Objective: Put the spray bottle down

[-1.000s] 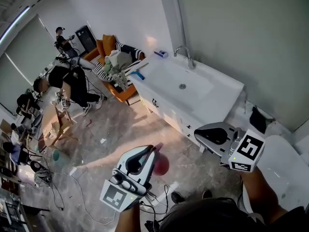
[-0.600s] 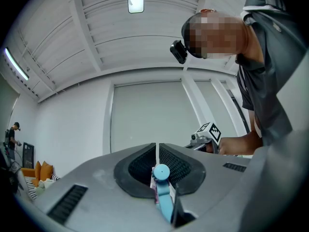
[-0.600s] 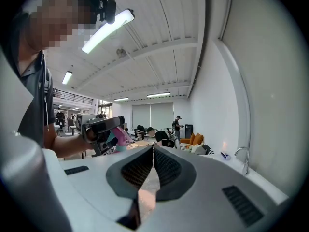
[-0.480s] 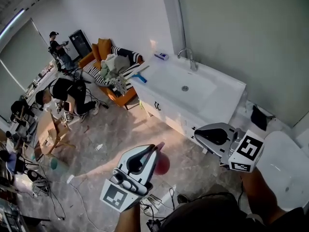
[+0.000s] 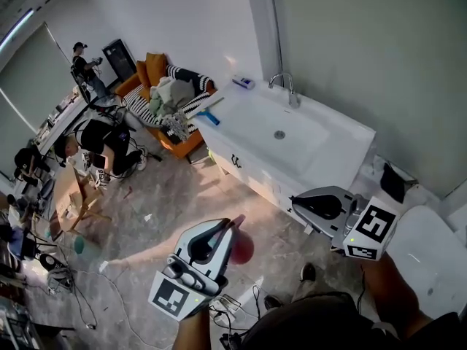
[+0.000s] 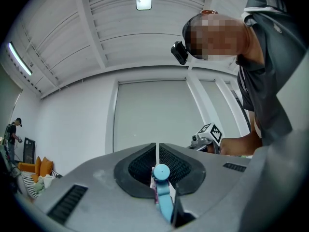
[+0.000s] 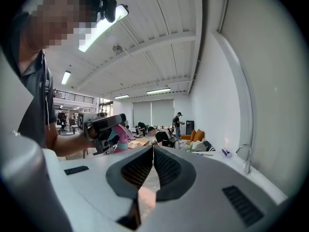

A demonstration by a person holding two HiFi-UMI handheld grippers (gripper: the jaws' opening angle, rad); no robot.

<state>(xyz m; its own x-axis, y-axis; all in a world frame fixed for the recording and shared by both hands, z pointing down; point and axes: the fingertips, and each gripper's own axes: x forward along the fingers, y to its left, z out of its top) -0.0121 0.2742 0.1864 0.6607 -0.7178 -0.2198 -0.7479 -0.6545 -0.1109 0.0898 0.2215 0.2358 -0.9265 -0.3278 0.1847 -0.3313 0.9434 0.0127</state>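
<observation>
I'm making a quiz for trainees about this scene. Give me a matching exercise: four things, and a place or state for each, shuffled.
Things:
1 spray bottle
2 tap
3 sofa
4 right gripper

Places or states:
a shut, nothing between its jaws
b orange, by the far wall
c clamped in the left gripper
d at the back edge of the white sink

Pairs: 1-c, 2-d, 3-b, 4-a
</observation>
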